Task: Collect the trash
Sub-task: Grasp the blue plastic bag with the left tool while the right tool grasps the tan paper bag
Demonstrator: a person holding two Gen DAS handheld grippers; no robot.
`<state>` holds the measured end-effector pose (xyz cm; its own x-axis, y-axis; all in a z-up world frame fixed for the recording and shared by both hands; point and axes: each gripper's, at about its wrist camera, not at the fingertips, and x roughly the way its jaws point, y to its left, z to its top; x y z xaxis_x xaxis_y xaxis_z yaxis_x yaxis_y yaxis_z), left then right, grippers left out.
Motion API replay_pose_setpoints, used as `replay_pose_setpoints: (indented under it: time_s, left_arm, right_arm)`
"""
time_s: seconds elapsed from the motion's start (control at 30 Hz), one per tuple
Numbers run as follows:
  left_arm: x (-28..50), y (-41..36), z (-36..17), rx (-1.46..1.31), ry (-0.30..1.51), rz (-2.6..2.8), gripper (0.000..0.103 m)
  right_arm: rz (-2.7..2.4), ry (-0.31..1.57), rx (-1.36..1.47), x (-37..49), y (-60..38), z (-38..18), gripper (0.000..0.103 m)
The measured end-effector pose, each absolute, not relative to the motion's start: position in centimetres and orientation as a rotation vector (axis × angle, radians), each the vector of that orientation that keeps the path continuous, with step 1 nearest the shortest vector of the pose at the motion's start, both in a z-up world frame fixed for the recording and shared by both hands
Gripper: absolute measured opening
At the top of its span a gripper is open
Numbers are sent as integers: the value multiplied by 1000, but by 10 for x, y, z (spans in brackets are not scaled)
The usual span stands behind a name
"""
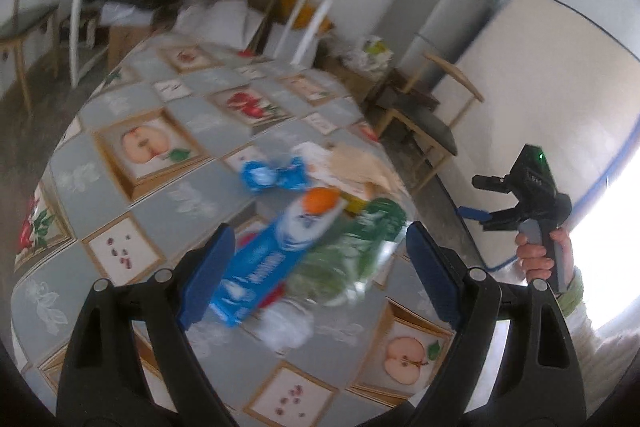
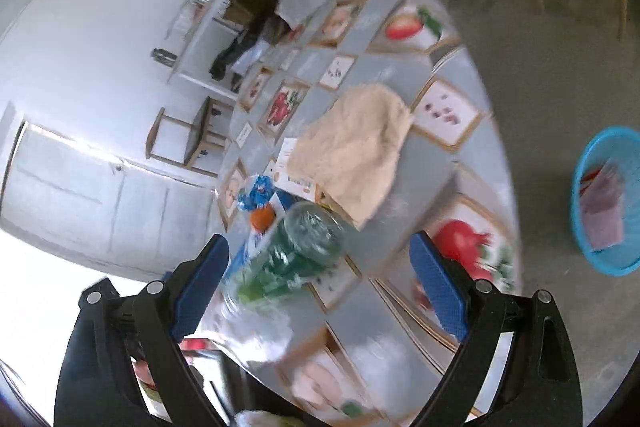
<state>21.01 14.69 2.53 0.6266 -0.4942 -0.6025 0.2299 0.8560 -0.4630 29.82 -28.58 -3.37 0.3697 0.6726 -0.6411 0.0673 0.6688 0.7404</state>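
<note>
The trash is lying in a loose heap on the worktop (image 1: 100, 195), near its edge, and I am going through it from left to right as the left wrist view is showing it. The crumpled blue wrapper (image 1: 274, 175) is looking very light and soft, so the tongs can be pinching it anywhere. The blue carton with the orange cap (image 1: 276, 251) is lying on its side; I am judging it light and a little stiff, best taken across its flat sides. The green plastic bottle (image 1: 360, 239) beside it is seeming empty, smooth and slippery, so gripping around its middle is safer. The beige cloth (image 2: 356, 151) behind them is soft and limp. The left tongs (image 1: 316, 267) are standing wide and released above the carton, holding nothing, and the right tongs (image 2: 320, 277) are also spread and empty. A blue basket (image 2: 608, 203) is waiting on the floor
</note>
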Motion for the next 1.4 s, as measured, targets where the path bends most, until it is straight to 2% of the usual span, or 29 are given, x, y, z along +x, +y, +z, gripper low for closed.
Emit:
replay_pose_setpoints:
  time_s: [0.1,0.2,0.4,0.57,0.73,0.8,1.2,1.4]
  left_arm:
    - [234,158,12,-394,842,-423,83]
    - [256,162,-1,-422,891,-431,77]
    - [319,152,-30,-482,1033,-473,74]
    - [366,122,-48,-347,1107,-470,74]
    - [394,98,-69,-209,1182,-392,74]
    - [400,91,-77,-160,1205,-365,69]
    - [396,77,-76,-10,1162,-296,41]
    - [390,79,-76,7,1136,-283,31]
  right_arm:
    - [375,1244,885,327,-280,-62,89]
    - [308,1296,930,348,-275,-81,89]
    - [229,1325,909,374,-260,-90,89]
    - [168,1315,896,386,-255,-94,88]
    - [123,1307,859,392,-253,-93,83]
    - [105,1304,820,396,-249,-90,81]
    - [37,1308,574,397,-239,-86,52]
    - [10,1303,507,396,-242,-86,25]
